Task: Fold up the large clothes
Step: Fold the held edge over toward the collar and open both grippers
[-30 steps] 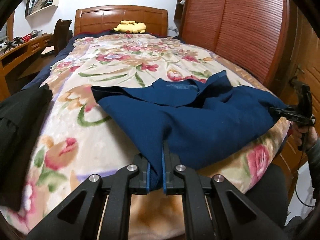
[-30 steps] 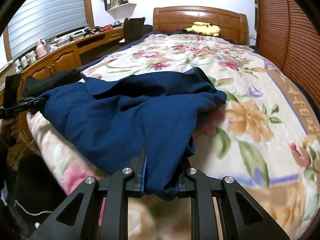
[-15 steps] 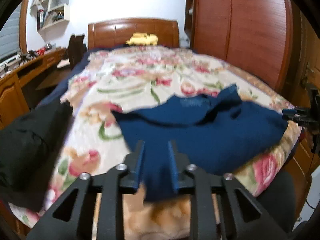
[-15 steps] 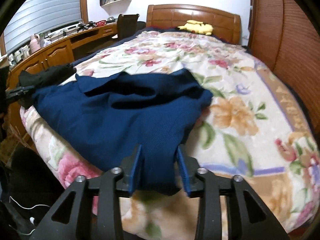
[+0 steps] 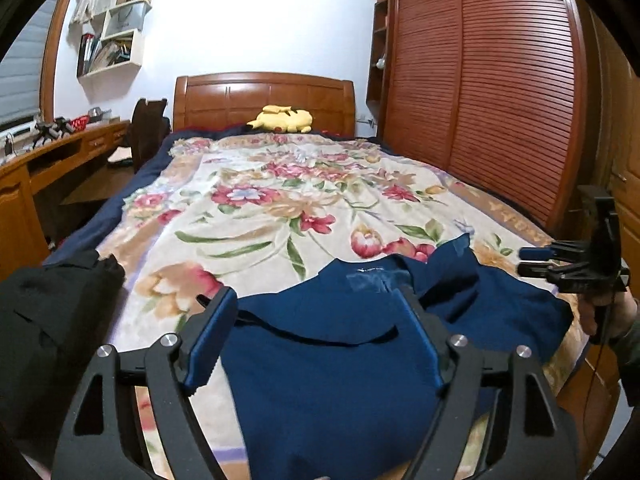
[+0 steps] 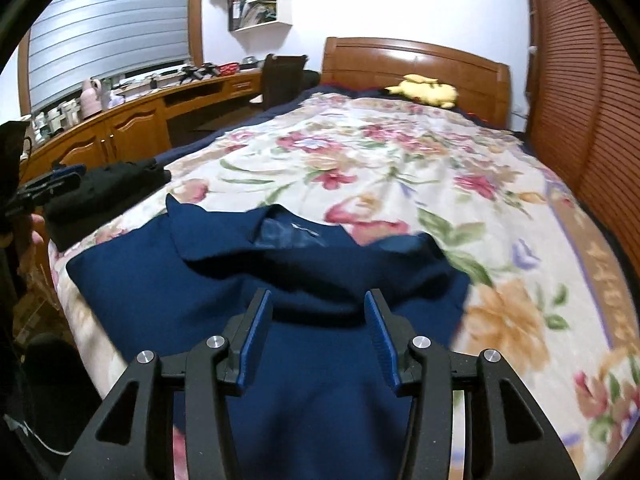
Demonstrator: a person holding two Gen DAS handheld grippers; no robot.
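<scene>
A navy blue garment (image 5: 340, 364) lies folded over itself at the near end of the floral bed cover (image 5: 256, 208), its collar and label facing up. My left gripper (image 5: 316, 312) hovers above its near edge with the jaws opening wide and nothing pinched between them. In the right wrist view the same navy garment (image 6: 224, 276) lies below my right gripper (image 6: 316, 316), whose blue pads stand apart and clear of the cloth. The right gripper (image 5: 536, 262) also shows at the right edge of the left wrist view, and the left gripper (image 6: 52, 178) at the left edge of the right wrist view.
A black garment (image 5: 48, 316) lies on the bed's left corner, also seen as a black heap (image 6: 108, 188). A yellow plush toy (image 5: 282, 119) rests by the wooden headboard (image 5: 264, 96). A desk (image 6: 132, 124) with a chair runs along the left; slatted wardrobe doors (image 5: 480, 92) line the right.
Both grippers let go of the navy garment's edge and opened. Both lifted and drew back, and the cloth now lies flat on the bed.
</scene>
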